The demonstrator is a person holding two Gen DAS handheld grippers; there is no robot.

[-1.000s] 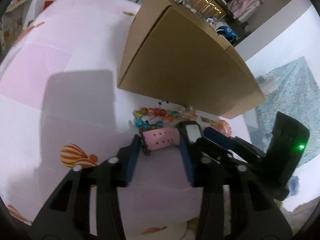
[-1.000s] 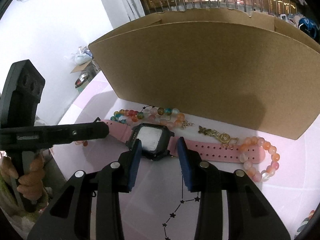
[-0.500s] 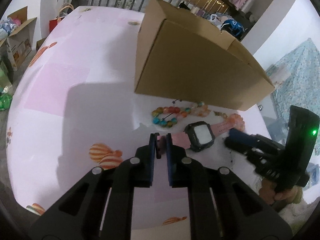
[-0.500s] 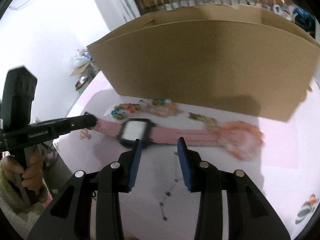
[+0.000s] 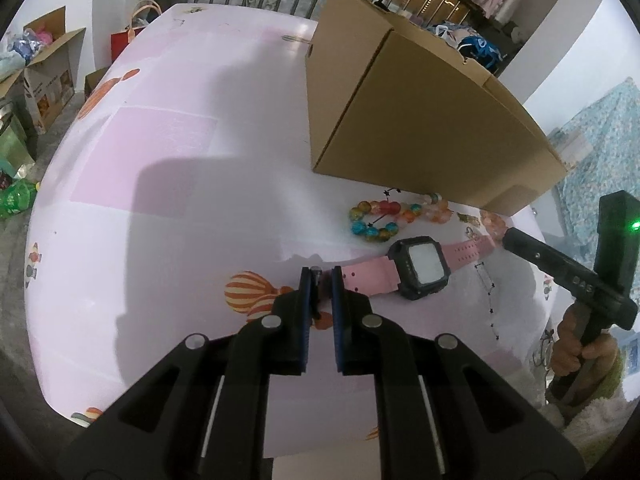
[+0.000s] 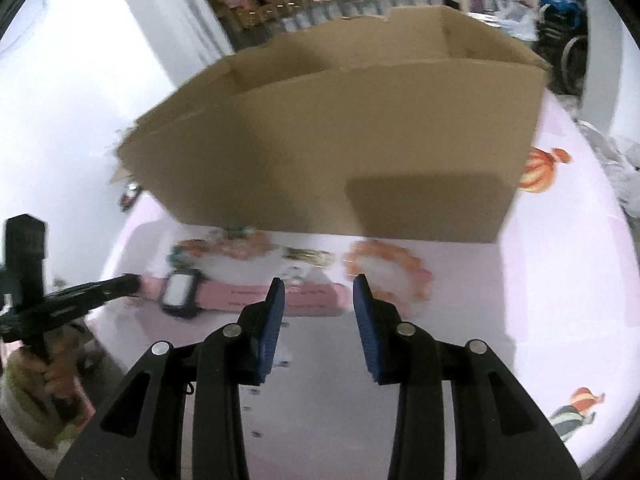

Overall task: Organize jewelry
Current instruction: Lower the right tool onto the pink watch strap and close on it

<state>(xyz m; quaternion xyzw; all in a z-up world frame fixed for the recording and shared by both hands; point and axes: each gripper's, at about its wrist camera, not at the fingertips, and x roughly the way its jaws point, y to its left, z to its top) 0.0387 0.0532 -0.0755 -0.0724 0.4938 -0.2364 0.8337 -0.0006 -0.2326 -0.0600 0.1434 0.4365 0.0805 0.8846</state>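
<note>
Pink watch (image 6: 224, 296) and bead bracelets (image 6: 386, 266) before cardboard box (image 6: 340, 140), blurred.

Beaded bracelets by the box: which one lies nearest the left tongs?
The multicoloured bracelet, with blue, yellow and red beads, lies nearest the left tongs. The orange-pink bracelet lies beyond the watch's far strap end.

A red paper gift bag (image 5: 130, 36) stands beyond the table's far edge; open cardboard cartons (image 5: 44, 76) crowd the floor; green plastic bottle (image 5: 16, 200) nearby.

Pink-clothed table (image 5: 168, 168) bears cardboard box (image 5: 420, 128), watch (image 5: 420, 266), bead bracelets (image 5: 376, 220).
</note>
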